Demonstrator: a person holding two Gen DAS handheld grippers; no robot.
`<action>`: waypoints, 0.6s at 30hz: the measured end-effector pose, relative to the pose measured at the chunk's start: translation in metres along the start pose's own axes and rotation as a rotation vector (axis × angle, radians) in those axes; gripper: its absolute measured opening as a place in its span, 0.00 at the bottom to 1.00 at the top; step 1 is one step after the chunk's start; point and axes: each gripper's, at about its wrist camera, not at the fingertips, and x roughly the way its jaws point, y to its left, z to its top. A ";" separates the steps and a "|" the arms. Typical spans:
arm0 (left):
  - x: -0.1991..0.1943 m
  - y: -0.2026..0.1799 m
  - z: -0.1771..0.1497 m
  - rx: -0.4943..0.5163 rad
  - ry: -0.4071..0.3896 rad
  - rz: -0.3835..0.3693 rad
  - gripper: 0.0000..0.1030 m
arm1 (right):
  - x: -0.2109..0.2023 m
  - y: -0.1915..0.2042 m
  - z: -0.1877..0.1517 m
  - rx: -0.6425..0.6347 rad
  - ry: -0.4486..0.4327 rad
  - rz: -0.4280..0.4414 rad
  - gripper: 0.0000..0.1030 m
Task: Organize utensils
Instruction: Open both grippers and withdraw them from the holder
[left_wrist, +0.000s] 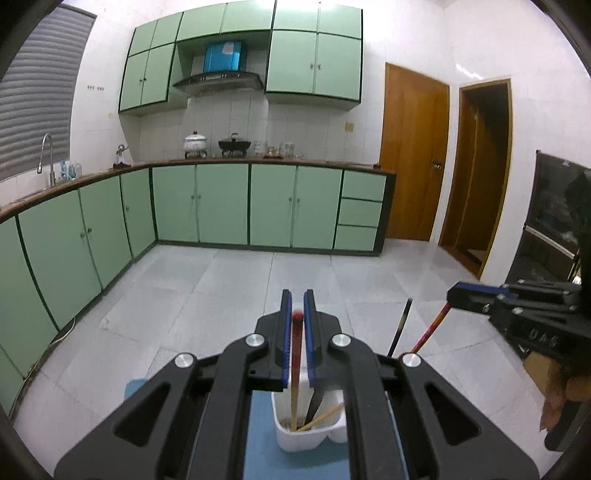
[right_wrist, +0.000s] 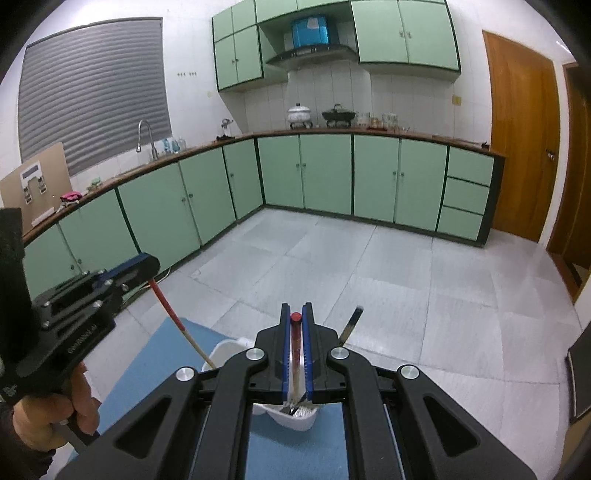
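While both grippers hang over the blue mat (left_wrist: 262, 435), each pinches one red-topped chopstick by its upper end.

Left gripper (left_wrist: 297, 314): blue-padded jaws nearly together, clamped on a chopstick (left_wrist: 295, 354) whose red cap shows between the tips. The pale lower shaft drops into the white utensil holder (left_wrist: 295, 441), which stands on the mat directly beneath the jaws. Inside that compartment: a second pale stick leaning to the right, and a dark handle; exact type of the dark piece not readable.

Right gripper (right_wrist: 296, 318): jaws likewise narrow, red cap of its chopstick (right_wrist: 295, 343) between the pads, shaft running down to the holder's other compartment, where metal prongs, like fork tines, lie at the bottom. A black-handled utensil (right_wrist: 352, 325) sticks up out of the holder to the right of this gripper, tilted.

A hand (right_wrist: 55, 406) grips the left tool's handle, seen at the left edge of the right wrist view.

Holder sits near the mat's far edge. Beyond it, grey tiled floor (left_wrist: 258, 280), then green base cabinets (left_wrist: 221, 206) under a brown countertop with a white lidded pot (left_wrist: 195, 142) and a dark wok on the stove. Faucet (left_wrist: 46, 155) at far left; wooden door (left_wrist: 413, 147) at right.
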 end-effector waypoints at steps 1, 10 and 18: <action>-0.001 0.000 -0.004 0.009 0.006 0.000 0.08 | -0.003 0.000 -0.002 0.004 -0.005 0.007 0.13; -0.084 0.010 -0.030 0.041 -0.028 -0.024 0.39 | -0.098 0.014 -0.045 0.019 -0.140 0.063 0.20; -0.200 0.002 -0.161 0.011 0.005 -0.016 0.50 | -0.160 0.063 -0.244 0.012 -0.061 0.039 0.22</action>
